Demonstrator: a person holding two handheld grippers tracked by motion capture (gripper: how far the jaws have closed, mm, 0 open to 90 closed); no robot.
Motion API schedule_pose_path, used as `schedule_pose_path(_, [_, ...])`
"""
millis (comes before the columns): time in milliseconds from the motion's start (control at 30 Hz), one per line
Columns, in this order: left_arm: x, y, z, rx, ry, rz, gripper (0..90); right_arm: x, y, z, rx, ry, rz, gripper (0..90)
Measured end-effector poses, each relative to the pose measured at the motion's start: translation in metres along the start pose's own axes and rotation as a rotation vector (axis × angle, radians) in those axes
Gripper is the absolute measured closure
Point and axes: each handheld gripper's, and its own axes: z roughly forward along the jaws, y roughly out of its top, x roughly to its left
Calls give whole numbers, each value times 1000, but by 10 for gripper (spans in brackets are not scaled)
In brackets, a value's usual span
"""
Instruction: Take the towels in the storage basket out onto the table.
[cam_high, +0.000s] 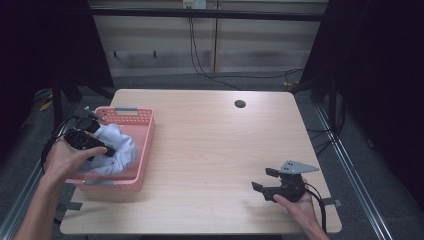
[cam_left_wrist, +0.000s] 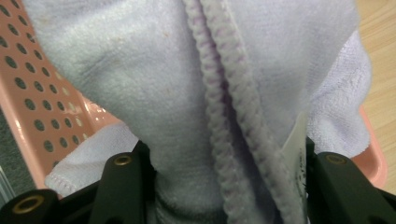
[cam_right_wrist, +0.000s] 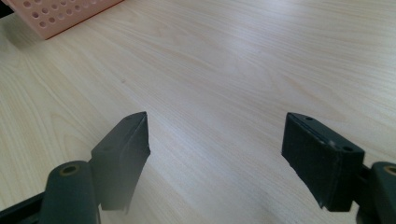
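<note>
Towel (cam_left_wrist: 154, 93), pale lilac terry with a stitched hem, is bunched between the jaws of the left gripper (cam_left_wrist: 219, 186), which are closed on its fold; a white care label sits against one jaw. Gripped at a thick fold, the cloth hangs partly inside the pink perforated basket (cam_high: 142, 150) at the table's left edge, judged a grasp suited to lifting it out or setting it in. Right gripper (cam_high: 265, 181) rests low over the bare wooden table (cam_high: 215, 145), jaws spread wide and empty, well apart from the basket. Beyond, cables trail down the far wall.
</note>
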Motion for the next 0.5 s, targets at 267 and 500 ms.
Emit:
schedule_pose_path(267, [-1, 2, -12, -27, -2, -5, 478, 0, 0, 0, -1, -1, 0, 232])
schedule_pose_path(500, [-2, 2, -22, -67, -5, -14, 478, 0, 0, 0, -2, 0, 3, 231])
